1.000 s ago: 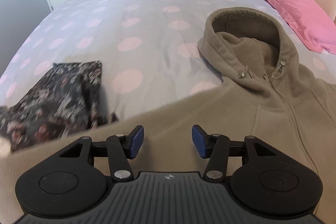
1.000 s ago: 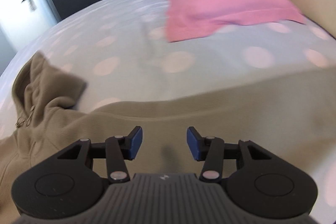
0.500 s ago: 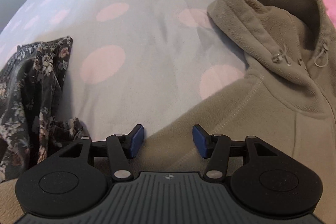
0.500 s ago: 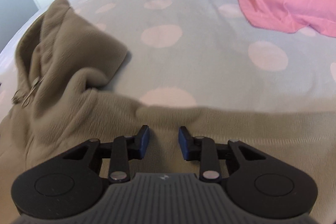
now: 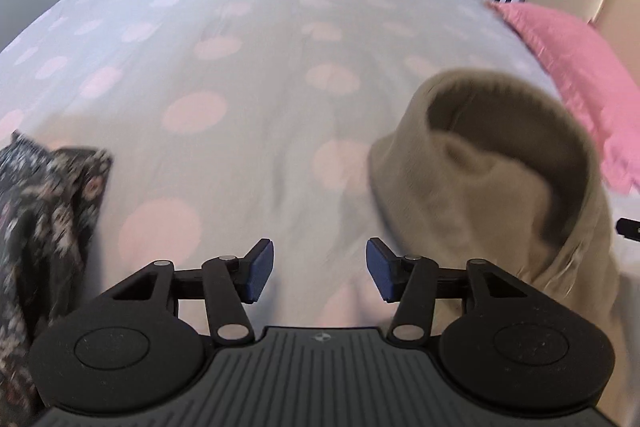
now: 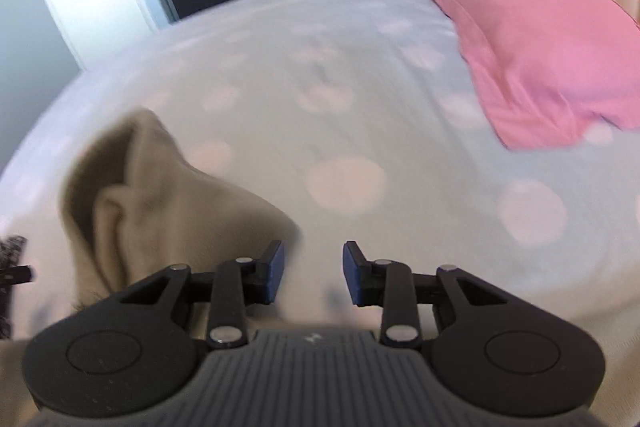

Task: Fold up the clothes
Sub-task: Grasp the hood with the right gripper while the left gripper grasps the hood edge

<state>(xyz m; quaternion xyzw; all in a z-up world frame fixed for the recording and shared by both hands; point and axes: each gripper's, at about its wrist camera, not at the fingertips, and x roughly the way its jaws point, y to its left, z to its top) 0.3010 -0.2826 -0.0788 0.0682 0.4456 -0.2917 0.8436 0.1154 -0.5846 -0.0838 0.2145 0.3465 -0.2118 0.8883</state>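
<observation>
Bedspread (image 5: 248, 75) with pink dots fills both views; pink pillow (image 6: 540, 35) at two o'clock. My beige hoodie (image 5: 500, 179) lies at three o'clock of my left gripper (image 5: 320, 273), which gapes empty. My right gripper (image 6: 314, 273) is opening on nothing.

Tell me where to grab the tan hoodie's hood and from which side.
Judging from its pose, grip the hood by its raised rim, coming from the open front: there the fleece edge stands up off the bedspread, so one finger can slip inside. The left gripper sits nearest, jaws apart and empty.
</observation>
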